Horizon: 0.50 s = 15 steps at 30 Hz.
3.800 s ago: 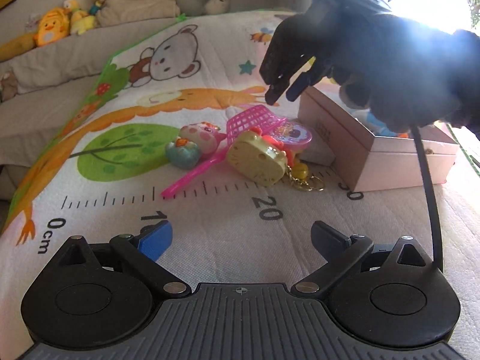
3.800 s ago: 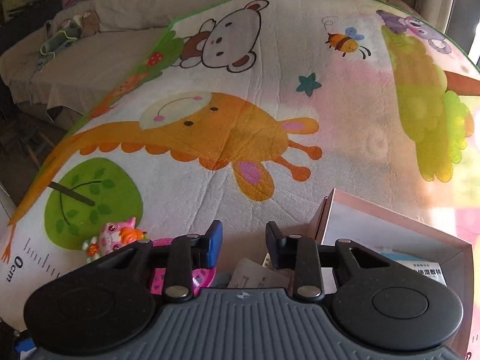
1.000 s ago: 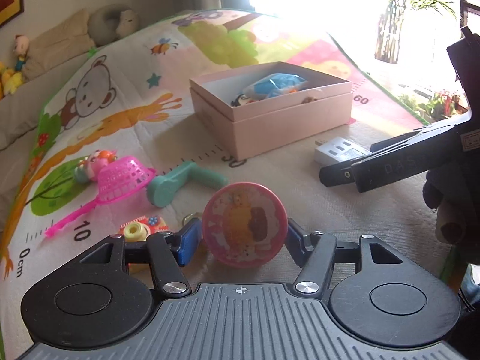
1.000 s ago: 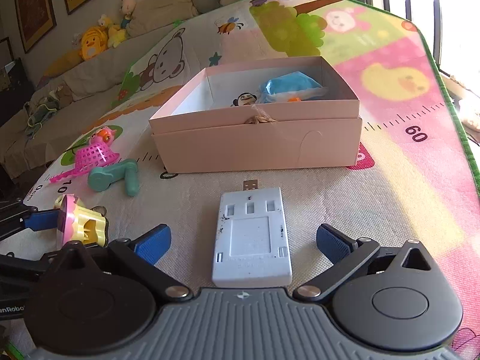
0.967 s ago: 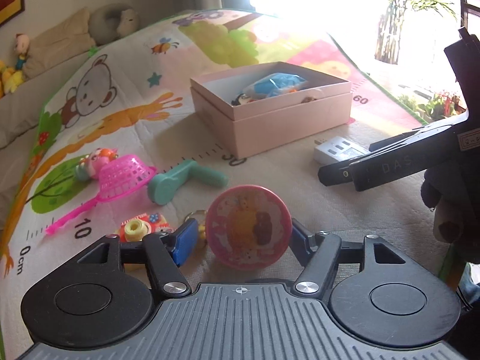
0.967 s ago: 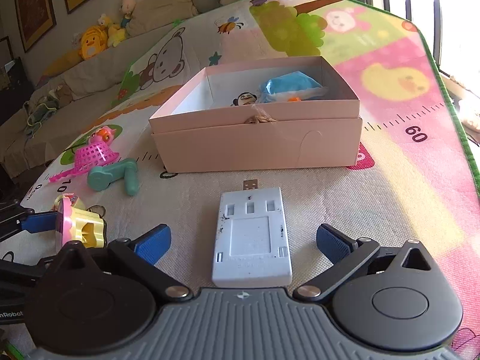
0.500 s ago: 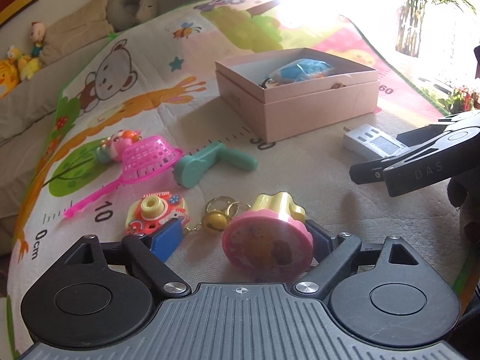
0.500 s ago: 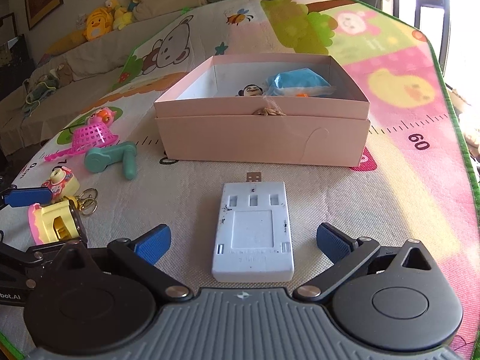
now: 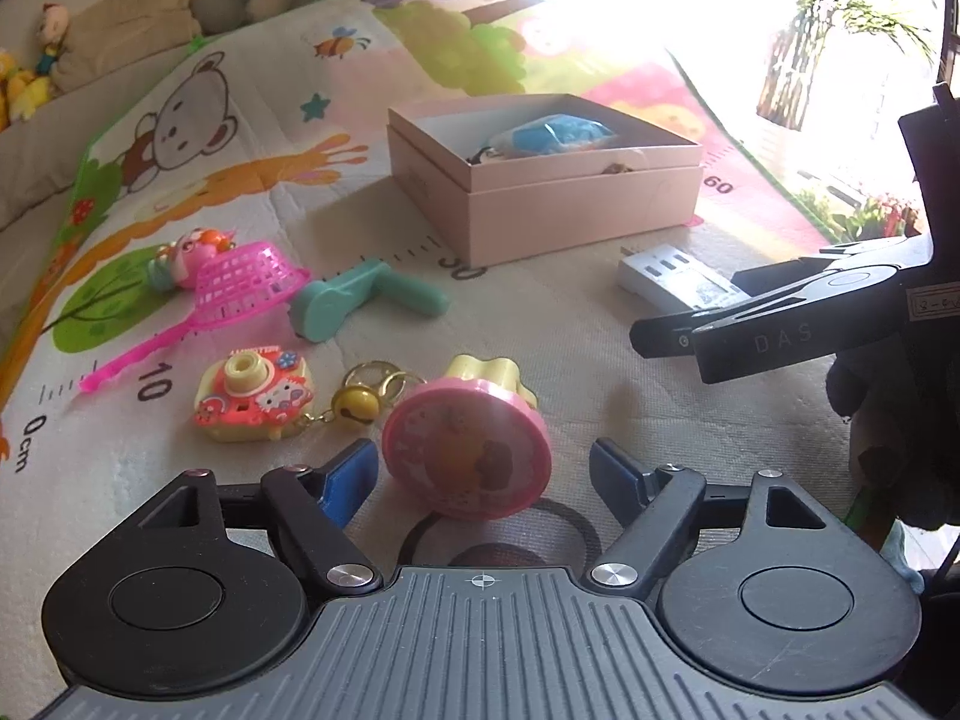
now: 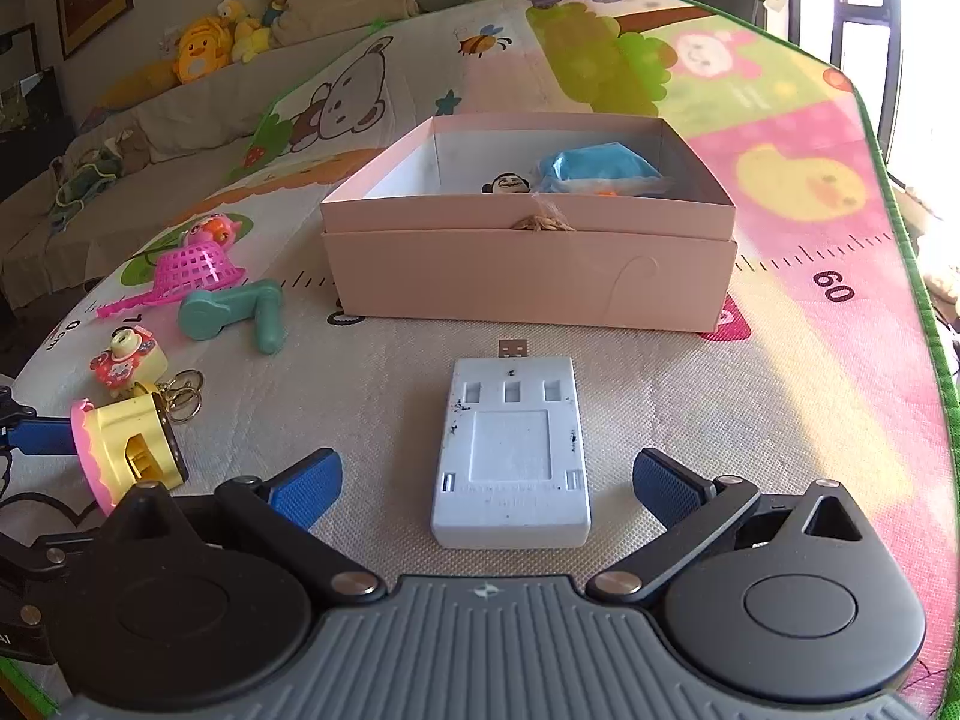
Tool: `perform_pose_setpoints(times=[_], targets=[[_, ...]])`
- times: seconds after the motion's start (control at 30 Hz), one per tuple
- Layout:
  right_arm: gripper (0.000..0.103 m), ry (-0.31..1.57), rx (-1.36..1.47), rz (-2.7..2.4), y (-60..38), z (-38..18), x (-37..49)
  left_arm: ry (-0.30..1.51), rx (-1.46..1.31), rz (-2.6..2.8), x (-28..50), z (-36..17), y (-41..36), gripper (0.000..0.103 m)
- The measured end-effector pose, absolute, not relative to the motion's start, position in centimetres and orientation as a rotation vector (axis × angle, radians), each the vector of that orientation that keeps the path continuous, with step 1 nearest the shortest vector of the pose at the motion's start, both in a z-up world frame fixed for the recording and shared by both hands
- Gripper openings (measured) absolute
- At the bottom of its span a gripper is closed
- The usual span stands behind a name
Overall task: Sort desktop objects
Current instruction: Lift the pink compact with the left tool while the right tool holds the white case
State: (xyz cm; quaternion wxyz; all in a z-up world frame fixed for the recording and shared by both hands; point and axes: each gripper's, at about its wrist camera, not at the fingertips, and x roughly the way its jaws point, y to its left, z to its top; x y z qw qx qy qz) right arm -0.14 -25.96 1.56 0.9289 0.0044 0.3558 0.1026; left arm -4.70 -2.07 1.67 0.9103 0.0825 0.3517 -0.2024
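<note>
A round toy with a pink face and yellow body (image 9: 468, 456) lies tilted on the play mat between the fingers of my left gripper (image 9: 483, 459). The jaws are closing, with a gap on each side of the toy. My right gripper (image 10: 486, 471) is open around a white USB device (image 10: 510, 450) that lies flat on the mat; its pads (image 10: 309, 483) stand well clear of it. Beyond it sits an open pink box (image 10: 528, 276) holding a blue packet (image 10: 594, 171). From the left wrist view, the right gripper's black fingers (image 9: 720, 324) reach in from the right.
To the left lie a teal crank-shaped toy (image 9: 366, 300), a pink net scoop (image 9: 240, 282), a small pink figure (image 9: 186, 252) and a camera keychain (image 9: 252, 396). The mat's green edge (image 10: 936, 360) runs close on the right. Plush toys (image 10: 198, 54) sit on the sofa behind.
The left jaws let go of the round toy, which dropped from upright between the pads to lying on the mat. The right gripper has stayed over the USB device.
</note>
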Motion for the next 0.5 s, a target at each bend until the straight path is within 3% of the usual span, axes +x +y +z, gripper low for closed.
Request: perform_pose_setpoints(times=[0.13, 0.5], targets=[[0.103, 0.733, 0.007, 0.203, -25.9, 1.6, 0.0, 0.724, 0.174, -0.398, -4.5, 1.8, -2.2, 0.061], [0.100, 0.761, -0.023, 0.190, -25.7, 2.1, 1.1, 0.694, 0.179, -0.395, -5.1, 3.0, -1.9, 0.061]])
